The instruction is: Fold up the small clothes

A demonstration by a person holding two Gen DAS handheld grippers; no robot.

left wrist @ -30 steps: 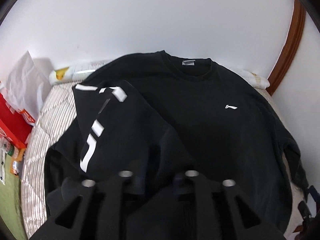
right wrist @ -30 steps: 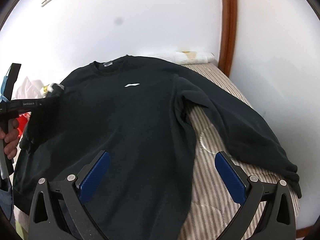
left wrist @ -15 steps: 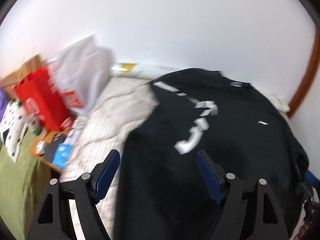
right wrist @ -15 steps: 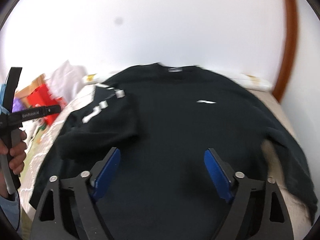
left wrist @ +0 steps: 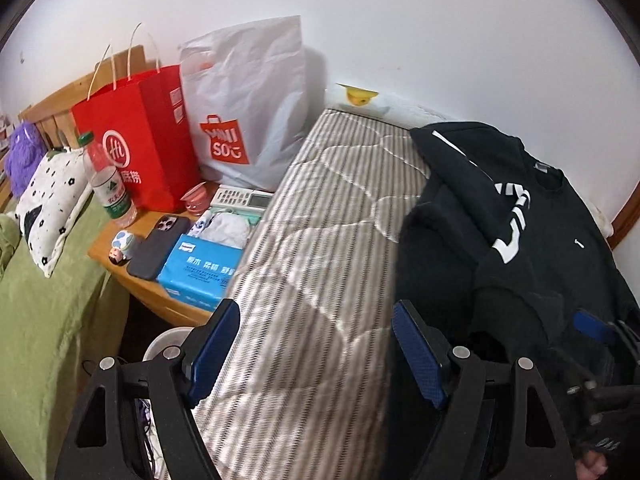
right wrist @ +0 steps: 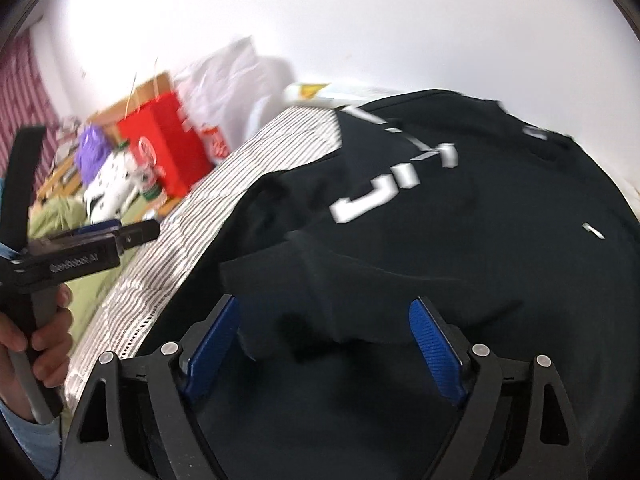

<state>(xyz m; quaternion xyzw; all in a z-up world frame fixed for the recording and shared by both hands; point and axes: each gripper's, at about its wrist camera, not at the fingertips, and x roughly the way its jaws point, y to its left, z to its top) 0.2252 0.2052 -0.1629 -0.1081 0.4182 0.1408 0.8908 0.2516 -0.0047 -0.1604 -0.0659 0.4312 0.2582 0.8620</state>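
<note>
left gripper [left wrist: 316, 354]: jaws apart, nothing held
right gripper [right wrist: 324, 346]: opening, empty, above sweatshirt
black sweatshirt [right wrist: 460, 240]: sleeve folded in, on striped mattress [left wrist: 320, 248]

Both cameras are looking forward and downward along their own fingers, close above the bed [left wrist: 320, 240]. The left one is facing the striped cover and bedside table [left wrist: 120, 256]; the right one is facing the sweatshirt [right wrist: 440, 260]. Both are sharing sweatshirt, cover and red bag [right wrist: 168, 148].
</note>
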